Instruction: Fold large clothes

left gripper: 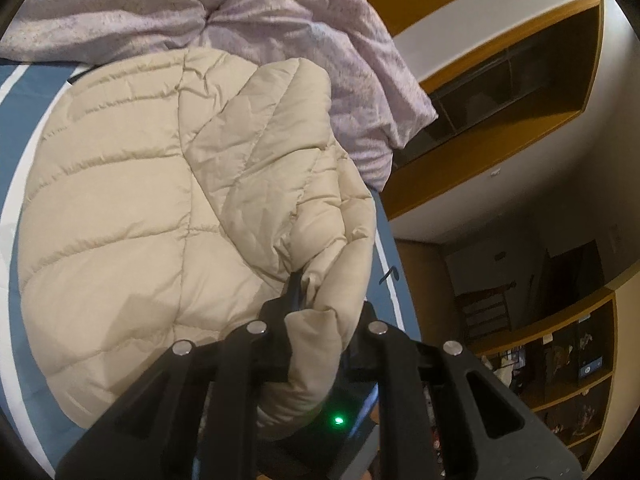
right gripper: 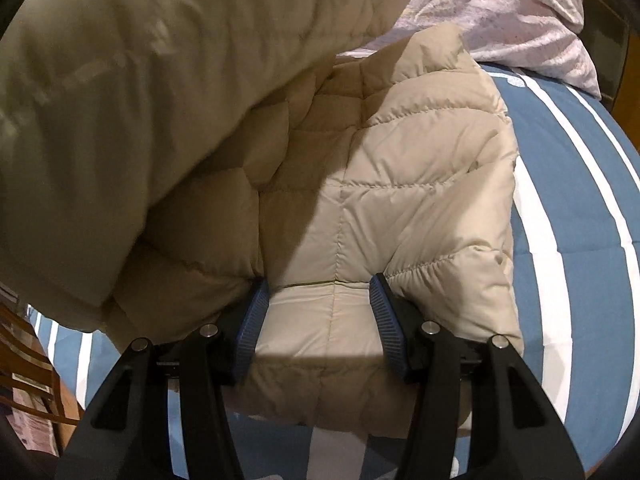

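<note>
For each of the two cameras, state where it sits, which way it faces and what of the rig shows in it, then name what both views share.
Left wrist: rides the left gripper, looking down along its fingers, which pinch a fold of the beige puffer jacket; lilac duvet and wooden shelves beyond.
Right wrist: rides the right gripper, facing down at the jacket's hem between its blue pads, which press into it.
Shared: the jacket, duvet and blue striped bedsheet.

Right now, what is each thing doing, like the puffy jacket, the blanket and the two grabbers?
Beige puffer jacket: lying on the bed, one part lifted and folding over.
Left gripper: jaws shut on a bunched bit of the jacket.
Right gripper: jaws around the jacket's edge, pressing into it.
Lilac duvet: crumpled behind the jacket.
Striped blue bed sheet: spread flat under the jacket.
</note>
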`<act>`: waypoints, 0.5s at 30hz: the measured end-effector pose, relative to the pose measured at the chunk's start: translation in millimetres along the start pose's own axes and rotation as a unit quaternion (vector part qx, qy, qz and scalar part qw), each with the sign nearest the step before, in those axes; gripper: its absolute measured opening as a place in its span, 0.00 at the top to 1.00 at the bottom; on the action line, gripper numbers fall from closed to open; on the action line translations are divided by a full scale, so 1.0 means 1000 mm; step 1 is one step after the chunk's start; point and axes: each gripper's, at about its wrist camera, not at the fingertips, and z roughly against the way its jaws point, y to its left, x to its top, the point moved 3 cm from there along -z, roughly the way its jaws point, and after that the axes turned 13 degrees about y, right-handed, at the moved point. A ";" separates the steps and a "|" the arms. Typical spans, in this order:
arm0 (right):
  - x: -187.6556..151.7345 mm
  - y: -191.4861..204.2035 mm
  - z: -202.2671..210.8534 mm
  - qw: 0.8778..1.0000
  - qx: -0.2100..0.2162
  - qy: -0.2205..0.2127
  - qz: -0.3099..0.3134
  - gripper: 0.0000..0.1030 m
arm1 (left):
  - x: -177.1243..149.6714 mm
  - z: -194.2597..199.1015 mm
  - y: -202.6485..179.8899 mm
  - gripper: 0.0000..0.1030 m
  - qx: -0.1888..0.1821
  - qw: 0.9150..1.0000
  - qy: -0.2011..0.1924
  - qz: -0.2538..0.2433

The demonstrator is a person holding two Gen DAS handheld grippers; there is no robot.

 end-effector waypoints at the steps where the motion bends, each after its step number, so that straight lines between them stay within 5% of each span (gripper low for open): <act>1: -0.001 -0.001 0.002 1.000 0.003 0.000 -0.004 0.47 | -0.001 -0.004 0.000 0.85 0.002 1.000 0.005 -0.001; 8: -0.007 -0.019 0.014 1.000 0.016 -0.008 -0.021 0.47 | -0.003 -0.029 -0.001 0.81 0.011 0.999 0.039 0.005; 15: -0.026 -0.037 0.036 0.999 -0.005 -0.027 -0.034 0.47 | -0.008 -0.014 -0.021 0.49 0.015 0.999 0.033 -0.030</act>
